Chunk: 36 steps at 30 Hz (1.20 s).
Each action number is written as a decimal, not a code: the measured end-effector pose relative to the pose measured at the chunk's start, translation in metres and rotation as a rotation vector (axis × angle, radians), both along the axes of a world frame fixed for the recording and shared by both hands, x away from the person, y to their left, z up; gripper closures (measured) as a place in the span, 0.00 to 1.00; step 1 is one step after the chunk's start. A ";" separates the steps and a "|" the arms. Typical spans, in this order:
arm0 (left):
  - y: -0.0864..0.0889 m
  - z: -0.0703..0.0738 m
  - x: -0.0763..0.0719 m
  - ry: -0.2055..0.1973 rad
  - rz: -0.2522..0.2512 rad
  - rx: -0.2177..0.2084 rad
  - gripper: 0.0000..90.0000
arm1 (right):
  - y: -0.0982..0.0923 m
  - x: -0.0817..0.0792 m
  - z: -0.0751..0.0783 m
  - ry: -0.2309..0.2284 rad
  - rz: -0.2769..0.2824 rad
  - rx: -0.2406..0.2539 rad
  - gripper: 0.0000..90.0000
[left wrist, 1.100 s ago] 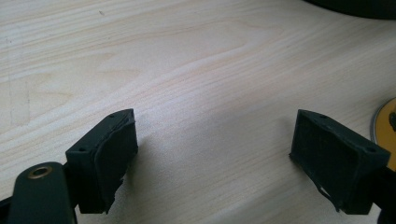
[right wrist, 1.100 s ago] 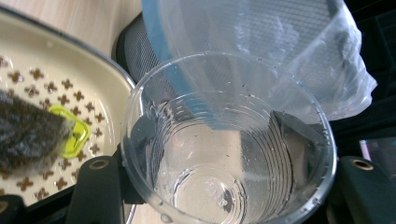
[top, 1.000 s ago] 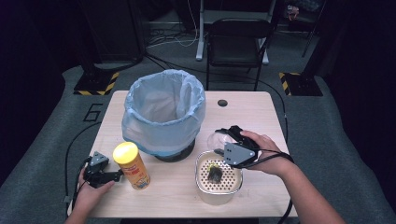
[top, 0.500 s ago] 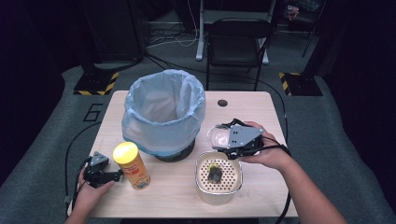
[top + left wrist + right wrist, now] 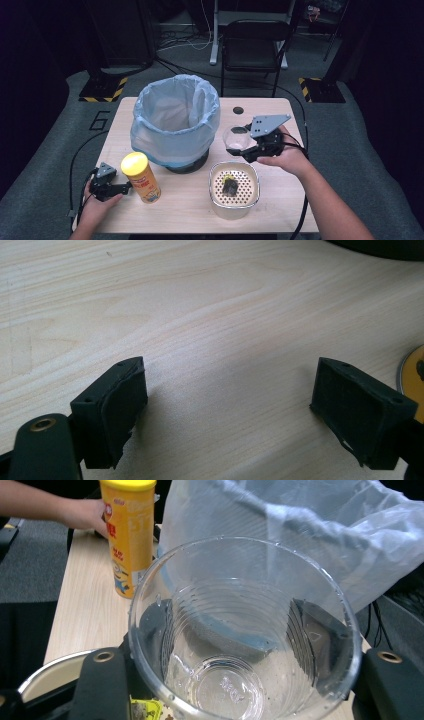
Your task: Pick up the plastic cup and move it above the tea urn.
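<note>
A pale, matt wood-grain worktop (image 5: 280, 210) carries a clear, glossy ribbed plastic cup (image 5: 245, 630), a thin translucent blue plastic bin bag (image 5: 175, 120), a perforated shiny metal strainer (image 5: 234, 186) and a glossy yellow canister (image 5: 141, 177).

Overhead light is falling brightly on the pale bench (image 5: 280, 200) while the surrounding room is sitting in deep gloom, corners going near black. In the left gripper view the jaws are casting soft, short shadows on the wood grain, everything slightly soft. Glare is glinting off the clear cup (image 5: 245, 630) rim; the bin liner (image 5: 320, 530) is glowing translucent.
</note>
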State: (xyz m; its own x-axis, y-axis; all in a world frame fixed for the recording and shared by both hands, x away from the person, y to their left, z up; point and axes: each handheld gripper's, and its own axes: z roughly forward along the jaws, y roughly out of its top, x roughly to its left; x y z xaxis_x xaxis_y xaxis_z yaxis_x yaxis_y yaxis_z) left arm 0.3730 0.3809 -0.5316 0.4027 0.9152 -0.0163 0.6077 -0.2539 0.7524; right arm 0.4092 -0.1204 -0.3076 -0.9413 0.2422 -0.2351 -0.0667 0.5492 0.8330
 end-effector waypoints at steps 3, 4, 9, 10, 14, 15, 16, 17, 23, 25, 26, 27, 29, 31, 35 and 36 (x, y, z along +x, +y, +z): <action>0.000 0.000 0.000 0.000 0.000 0.000 0.16 | 0.000 0.002 0.010 0.019 -0.029 0.008 0.39; 0.000 0.000 0.000 0.000 0.000 0.000 0.16 | 0.000 0.003 0.014 0.033 -0.045 0.011 0.39; 0.000 0.000 0.000 0.000 0.000 0.000 0.16 | 0.005 0.004 0.035 0.065 -0.054 0.022 0.39; 0.000 0.000 0.000 0.000 0.000 0.000 0.16 | 0.007 0.005 0.039 0.065 -0.055 0.025 0.39; 0.000 0.000 0.000 0.000 -0.001 0.000 0.16 | 0.012 0.008 0.053 0.069 -0.053 0.043 0.38; 0.000 0.000 0.000 0.001 -0.004 -0.003 0.16 | 0.013 0.009 0.056 0.072 -0.054 0.048 0.38; 0.000 0.000 0.000 0.001 -0.008 -0.002 0.15 | 0.015 0.010 0.060 0.075 -0.052 0.053 0.38; 0.001 0.000 0.000 0.000 -0.013 0.002 0.15 | 0.016 0.011 0.062 0.080 -0.049 0.061 0.38; 0.001 0.001 0.000 0.008 -0.016 0.006 0.15 | 0.024 0.018 0.075 0.102 -0.066 0.067 0.37; 0.001 0.000 0.000 -0.002 -0.013 0.004 0.15 | 0.027 0.020 0.081 0.104 -0.066 0.074 0.37; 0.001 0.000 0.000 -0.002 -0.013 0.005 0.15 | 0.029 0.021 0.084 0.104 -0.070 0.077 0.37; 0.001 0.000 0.000 -0.002 -0.013 0.004 0.15 | 0.031 0.022 0.087 0.105 -0.073 0.079 0.37; 0.001 0.000 0.000 -0.002 -0.013 0.003 0.15 | 0.036 0.024 0.094 0.105 -0.070 0.087 0.37; 0.001 0.000 0.000 -0.001 -0.009 -0.001 0.15 | 0.040 0.027 0.099 0.103 -0.075 0.092 0.37; 0.001 0.000 0.000 -0.002 -0.009 -0.002 0.16 | 0.051 0.033 0.110 0.103 -0.088 0.096 0.36; 0.001 0.000 0.000 0.001 -0.010 -0.001 0.16 | 0.054 0.035 0.112 0.108 -0.088 0.104 0.36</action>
